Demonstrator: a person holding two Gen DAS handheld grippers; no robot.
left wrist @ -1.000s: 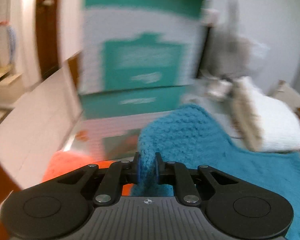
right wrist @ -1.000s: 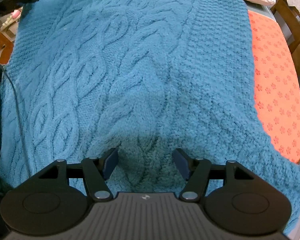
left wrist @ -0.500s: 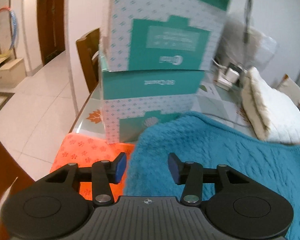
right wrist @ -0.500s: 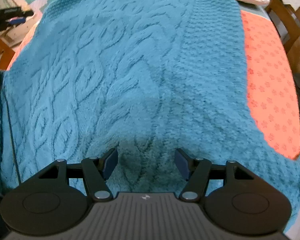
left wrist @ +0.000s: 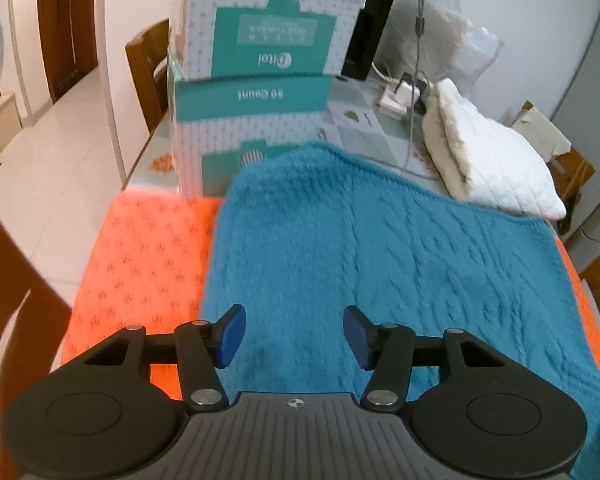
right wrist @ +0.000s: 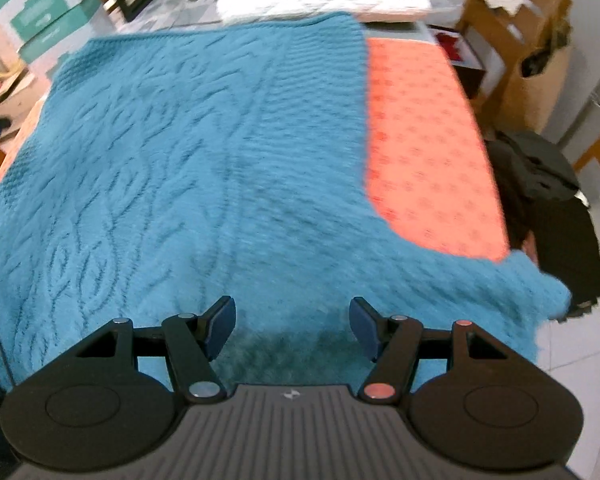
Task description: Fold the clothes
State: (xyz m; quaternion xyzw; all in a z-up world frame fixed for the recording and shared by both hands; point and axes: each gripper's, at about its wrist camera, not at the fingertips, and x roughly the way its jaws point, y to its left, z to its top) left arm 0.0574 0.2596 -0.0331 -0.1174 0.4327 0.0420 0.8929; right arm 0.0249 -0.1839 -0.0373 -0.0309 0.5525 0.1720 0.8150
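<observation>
A teal cable-knit sweater [left wrist: 380, 264] lies spread flat over an orange mat [left wrist: 140, 256] on the table. In the left wrist view my left gripper [left wrist: 294, 334] hovers open above the sweater's near left part, nothing between its blue pads. The right wrist view shows the same sweater [right wrist: 188, 176] filling the table, one corner or sleeve hanging off the right edge [right wrist: 540, 292]. My right gripper [right wrist: 292, 326] is open over the sweater's near edge, holding nothing.
Two stacked teal-and-white boxes [left wrist: 256, 80] stand at the back left, touching the sweater's far edge. A folded white quilted item [left wrist: 496, 164] lies at the back right, with cables and a charger behind it. Wooden chairs flank the table. Dark clothing [right wrist: 556, 208] sits right of the mat.
My left gripper let go of the sweater edge, opened wide and drew back above the table. My right gripper stayed open and pulled back, so more of the mat and floor shows.
</observation>
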